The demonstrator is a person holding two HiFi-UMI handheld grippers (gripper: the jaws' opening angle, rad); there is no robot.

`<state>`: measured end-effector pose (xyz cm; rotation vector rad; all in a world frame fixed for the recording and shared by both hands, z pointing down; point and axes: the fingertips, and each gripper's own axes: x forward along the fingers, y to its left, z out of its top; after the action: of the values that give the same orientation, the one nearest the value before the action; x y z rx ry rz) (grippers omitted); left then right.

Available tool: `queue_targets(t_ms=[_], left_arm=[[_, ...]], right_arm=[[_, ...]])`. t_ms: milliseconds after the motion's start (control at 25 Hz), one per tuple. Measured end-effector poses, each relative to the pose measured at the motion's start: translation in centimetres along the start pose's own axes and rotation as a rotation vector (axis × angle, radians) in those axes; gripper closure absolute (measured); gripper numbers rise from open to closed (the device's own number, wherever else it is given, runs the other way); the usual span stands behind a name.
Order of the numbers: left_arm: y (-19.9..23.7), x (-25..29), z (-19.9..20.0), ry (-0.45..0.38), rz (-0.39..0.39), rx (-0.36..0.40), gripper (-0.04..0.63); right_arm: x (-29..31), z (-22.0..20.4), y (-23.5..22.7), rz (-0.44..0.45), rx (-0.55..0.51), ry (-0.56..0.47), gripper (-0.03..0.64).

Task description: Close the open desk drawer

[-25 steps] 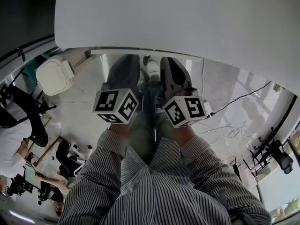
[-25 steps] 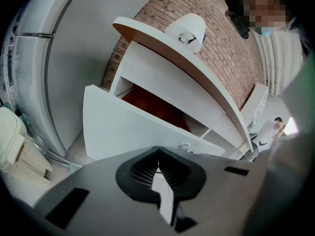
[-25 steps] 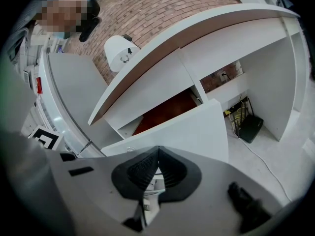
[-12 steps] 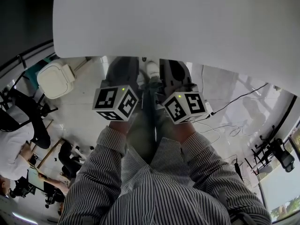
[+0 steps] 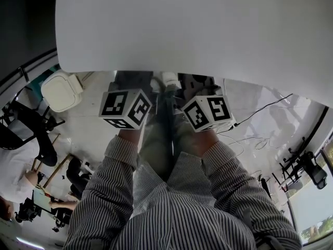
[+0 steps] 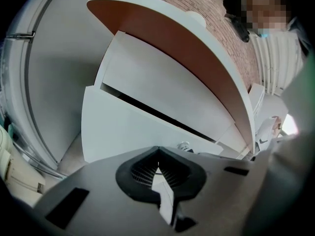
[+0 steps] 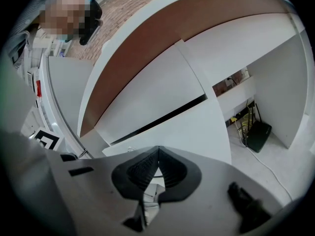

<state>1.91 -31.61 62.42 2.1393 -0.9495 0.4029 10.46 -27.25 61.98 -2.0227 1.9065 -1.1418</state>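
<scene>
Under the white desk top (image 5: pixel 197 30) sits a white drawer unit. In the left gripper view its upper drawer front (image 6: pixel 162 90) and lower drawer front (image 6: pixel 128 132) are split by a dark gap. The lower front looks set forward of the upper one, with a small round lock (image 6: pixel 183 145) on it. The right gripper view shows the same lower front (image 7: pixel 192 129). My left gripper (image 6: pixel 157 170) and right gripper (image 7: pixel 157 167) are both shut on nothing, close before the lower front. In the head view only their marker cubes, left (image 5: pixel 126 108) and right (image 5: pixel 208 113), show; the jaws are hidden under the desk edge.
A black box with cables (image 7: pixel 258 134) stands on the floor in the knee space to the right of the drawers. A white chair seat (image 5: pixel 61 90) is at the left. Cables (image 5: pixel 260 111) trail over the floor at the right. My legs (image 5: pixel 156 139) are below the grippers.
Both grippers have moved forward toward the desk, so their fronts now lie under its edge. The desk top fills more of the head view.
</scene>
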Motion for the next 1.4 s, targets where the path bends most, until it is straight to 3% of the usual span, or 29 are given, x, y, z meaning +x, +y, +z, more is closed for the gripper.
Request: queue_targets(t_ms=[600, 1400], left_arm=[[0.0, 1.1, 1.1, -0.023, -0.035, 0.011, 0.583], [-0.5, -0.7, 0.8, -0.046, -0.017, 0.017, 0.583]], right_arm=[[1.1, 1.2, -0.2, 0.029, -0.020, -0.037, 0.600], [0.1, 0.0, -0.4, 0.008, -0.024, -0.004, 0.600]])
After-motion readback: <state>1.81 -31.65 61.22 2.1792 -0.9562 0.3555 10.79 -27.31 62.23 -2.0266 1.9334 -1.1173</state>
